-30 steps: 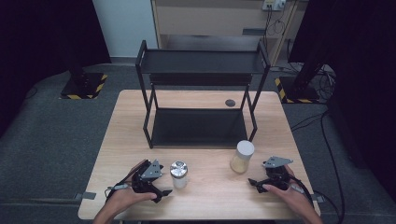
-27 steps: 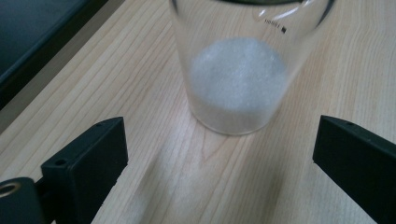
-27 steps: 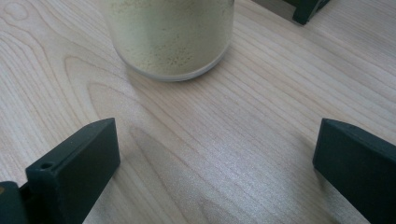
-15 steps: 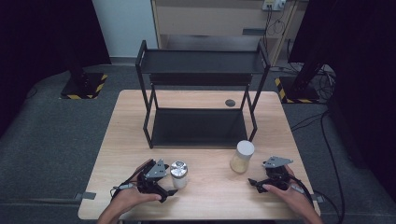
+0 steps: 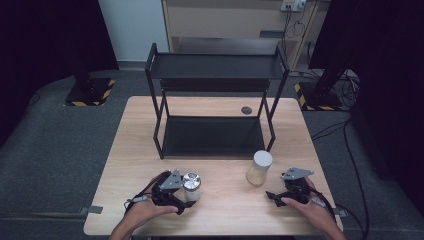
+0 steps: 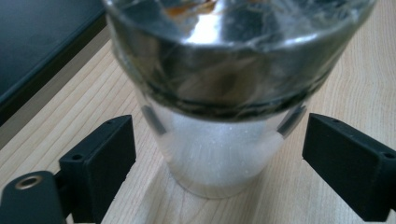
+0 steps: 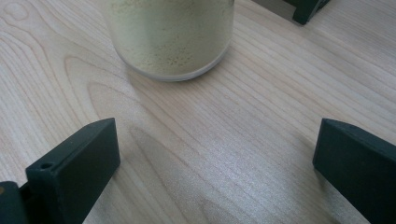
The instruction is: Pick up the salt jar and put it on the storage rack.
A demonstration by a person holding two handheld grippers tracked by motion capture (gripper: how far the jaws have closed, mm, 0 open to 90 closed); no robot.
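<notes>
Wooden table (image 5: pixel 150 150): left hand-held gripper (image 5: pixel 186 196) closing around shaker (image 5: pixel 191 184) (untouched).

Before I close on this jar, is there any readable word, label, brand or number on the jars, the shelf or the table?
None can be read.
Clear glass jar with shiny metal lid: no label visible.
Clear jar of pale yellow powder with white lid: no print visible.
Black two-tier metal shelf: no markings.
Light wooden table: bare wood grain, no text.
Yellow-black striped floor plates: hazard stripes only, no words.
</notes>
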